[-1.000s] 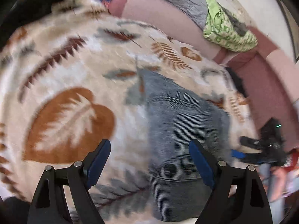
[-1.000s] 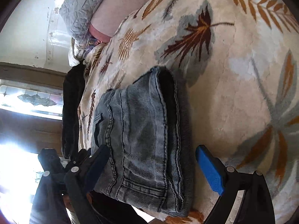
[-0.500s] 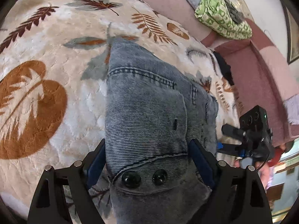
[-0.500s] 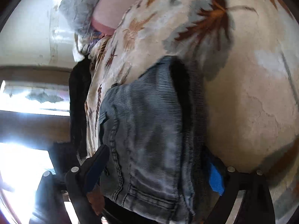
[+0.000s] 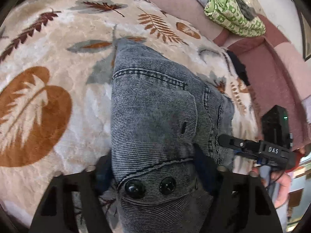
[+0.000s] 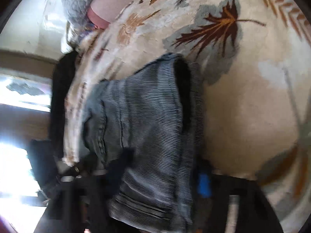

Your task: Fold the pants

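Denim pants lie part-folded on the leaf-print blanket; your left gripper closes around the near buttoned waistband, your right gripper around the hem end; next, judge both grips firm, then lift together.

I see soft daylight and a fairly sharp left wrist view, motion blur smearing my right wrist view, window glare at eight o'clock, fisheye bending and dark vignette at every rim
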Motion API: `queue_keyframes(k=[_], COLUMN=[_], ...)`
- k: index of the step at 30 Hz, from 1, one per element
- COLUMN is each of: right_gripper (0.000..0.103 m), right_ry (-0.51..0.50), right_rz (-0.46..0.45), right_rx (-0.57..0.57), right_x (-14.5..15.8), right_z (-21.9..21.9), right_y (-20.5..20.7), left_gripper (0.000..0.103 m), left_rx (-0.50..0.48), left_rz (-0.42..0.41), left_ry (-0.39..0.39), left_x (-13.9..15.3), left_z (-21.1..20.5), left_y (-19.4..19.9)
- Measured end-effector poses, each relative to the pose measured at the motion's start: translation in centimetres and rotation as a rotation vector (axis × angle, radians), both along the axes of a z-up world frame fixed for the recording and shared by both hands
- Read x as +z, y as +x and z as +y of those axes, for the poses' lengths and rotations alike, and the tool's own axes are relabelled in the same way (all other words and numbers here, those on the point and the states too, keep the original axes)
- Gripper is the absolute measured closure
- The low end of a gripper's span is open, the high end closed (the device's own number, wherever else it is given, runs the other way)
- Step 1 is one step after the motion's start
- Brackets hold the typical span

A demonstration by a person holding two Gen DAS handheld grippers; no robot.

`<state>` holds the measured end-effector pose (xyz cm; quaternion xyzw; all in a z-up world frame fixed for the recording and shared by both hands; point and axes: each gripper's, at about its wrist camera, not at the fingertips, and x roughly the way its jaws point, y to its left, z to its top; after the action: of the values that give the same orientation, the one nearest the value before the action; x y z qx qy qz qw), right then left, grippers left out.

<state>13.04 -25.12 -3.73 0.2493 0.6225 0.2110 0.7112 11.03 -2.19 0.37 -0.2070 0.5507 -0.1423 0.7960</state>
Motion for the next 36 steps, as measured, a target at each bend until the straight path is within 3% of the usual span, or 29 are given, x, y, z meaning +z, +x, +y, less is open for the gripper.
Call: queue_keyframes(k=[2,4,6,10,19,26,29,31,34,35,36], right_gripper=[0.059,0.065,0.073,0.078,0.083,0.083,0.083,0.083,0.082,0.080,0.076], right_ry=[0.024,0.016,-0.016,-0.020,0.024,0.045,0.018,0.006,-0.006,-0.023,-0.056], right_rz=[0.004,-0.018,-0.054,-0.111,-0.234,-0.361,-0.382,-0.363,-0.273,-0.240,-0.186], right_rx=[-0.009,-0.004,0.014,0.021,0.026,0.030,0.036,0.043,0.036,0.048,0.051], right_x=[-0.1,0.2,1.0,2.8,7.8,12.5,12.6,11.0,6.7,5.2,2.7], right_z=[-0.6,-0.4,0.3,0.8,1.0,2.9,3.9,4.6,5.2,5.5,5.8], right_y=[0.0,-0.2,-0.6,-1.1,-0.7,2.8,4.7,5.9,7.1,7.5,7.9], left_gripper=[0.043,0.057,0.063,0.071,0.073,0.073,0.072,0.072,0.067,0.066,0.058], left_rx=[-0.007,-0.017,-0.032,-0.040,-0.047,-0.002,0.023,0.039,0.047,0.053,0.067], left_rz=[-0.025,-0.053,-0.085,-0.129,-0.310,-0.444,-0.429,-0.405,-0.316,-0.268,-0.188], left_ry=[0.029,0.057,0.101,0.157,0.242,0.239,0.202,0.184,0.170,0.173,0.197], left_x=[0.3,0.8,1.5,2.4,7.3,11.5,10.9,9.4,5.5,3.8,1.2], left_z=[-0.4,-0.9,-1.4,-1.9,-2.1,0.3,1.5,2.0,2.3,2.3,2.5], left_y=[-0.3,-0.6,-0.8,-1.3,-1.9,0.5,2.3,3.3,4.8,5.5,6.3])
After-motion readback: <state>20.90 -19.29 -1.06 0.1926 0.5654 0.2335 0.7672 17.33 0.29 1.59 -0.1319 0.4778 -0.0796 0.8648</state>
